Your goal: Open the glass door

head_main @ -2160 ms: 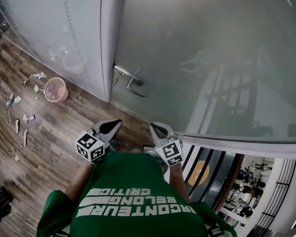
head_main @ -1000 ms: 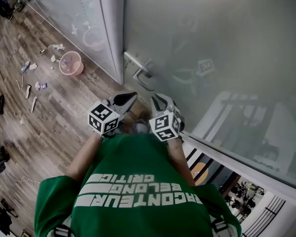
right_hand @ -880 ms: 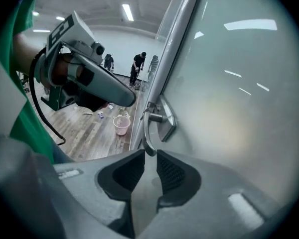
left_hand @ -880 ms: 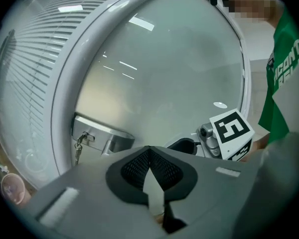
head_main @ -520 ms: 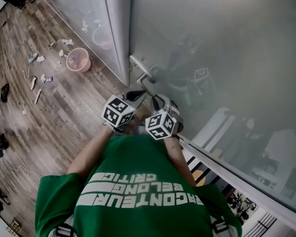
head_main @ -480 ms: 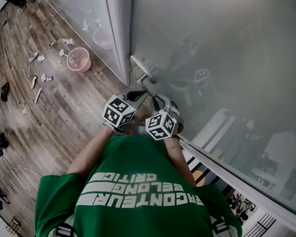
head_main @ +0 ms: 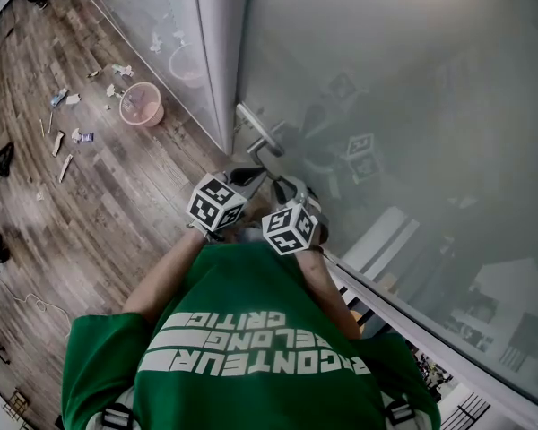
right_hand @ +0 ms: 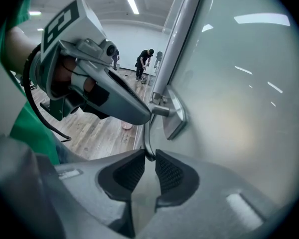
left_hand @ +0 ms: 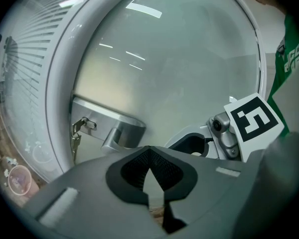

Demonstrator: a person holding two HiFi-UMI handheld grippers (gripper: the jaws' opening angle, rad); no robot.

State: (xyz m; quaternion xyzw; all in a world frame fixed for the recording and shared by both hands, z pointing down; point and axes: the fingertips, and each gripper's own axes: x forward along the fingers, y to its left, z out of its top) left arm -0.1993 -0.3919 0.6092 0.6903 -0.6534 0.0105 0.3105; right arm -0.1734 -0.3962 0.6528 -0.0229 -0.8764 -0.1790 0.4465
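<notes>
The frosted glass door [head_main: 386, 79] has a metal lever handle [head_main: 260, 139] on a plate at its left edge, with keys [left_hand: 77, 133] hanging from the lock. My right gripper [right_hand: 149, 158] is closed to a narrow gap with the free end of the handle [right_hand: 150, 133] between its pad tips. My left gripper [left_hand: 149, 151] is shut with nothing in it. Its tip [right_hand: 142, 116] lies just left of the handle's base. In the head view both grippers, left [head_main: 249, 176] and right [head_main: 282, 186], sit right below the handle.
A grey door post [head_main: 217, 52] stands left of the glass. A pink basket [head_main: 141, 104] and scattered litter [head_main: 72, 137] lie on the wood floor at the left. A person [right_hand: 143, 63] stands far off in the room. A railing [head_main: 457, 401] runs at lower right.
The person has stepped closer to the door. Both grippers moved forward and up from waist level to the handle, and the right jaws now hold the lever's end.
</notes>
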